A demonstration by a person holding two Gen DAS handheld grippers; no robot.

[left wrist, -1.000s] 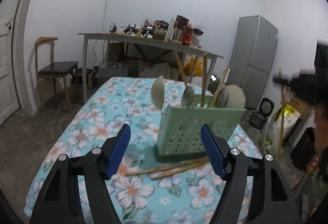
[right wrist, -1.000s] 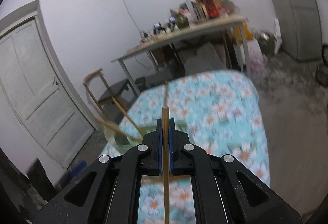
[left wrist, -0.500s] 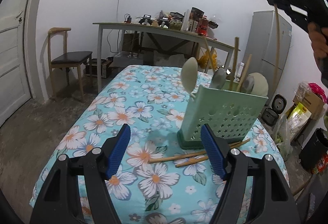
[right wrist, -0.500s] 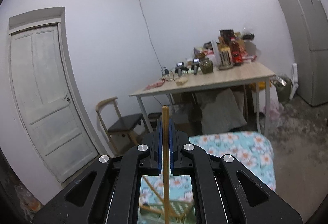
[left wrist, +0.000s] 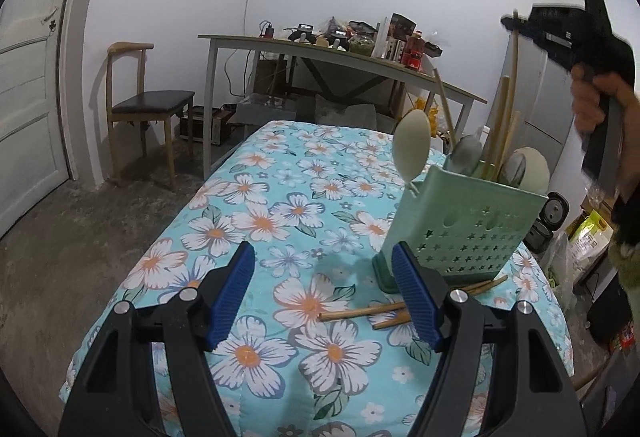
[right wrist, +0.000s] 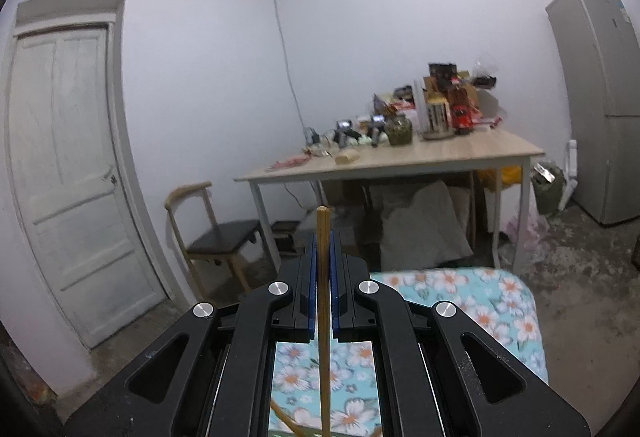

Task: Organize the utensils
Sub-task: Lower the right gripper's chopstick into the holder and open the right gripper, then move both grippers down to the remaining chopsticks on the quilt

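A green perforated utensil holder (left wrist: 460, 229) stands on the floral tablecloth (left wrist: 280, 213), holding spoons (left wrist: 412, 147) and chopsticks (left wrist: 498, 125). Loose chopsticks (left wrist: 368, 311) lie on the cloth at its base. My left gripper (left wrist: 324, 293) is open and empty, low over the cloth left of the holder. My right gripper (right wrist: 323, 269) is shut on one wooden chopstick (right wrist: 323, 317), held upright. In the left wrist view the right gripper (left wrist: 510, 23) is high above the holder and its chopstick (left wrist: 514, 53) hangs down toward the holder's top.
A cluttered wooden table (right wrist: 400, 161) stands behind, with a chair (left wrist: 148, 105) beside it. A grey fridge (right wrist: 600, 109) is at the right, a white door (right wrist: 68, 173) at the left. A rice cooker (left wrist: 548, 225) and bags sit on the floor right of the table.
My right gripper has come a little lower and left over the holder with the chopstick. My left gripper has drawn slightly left of the holder and stays open.
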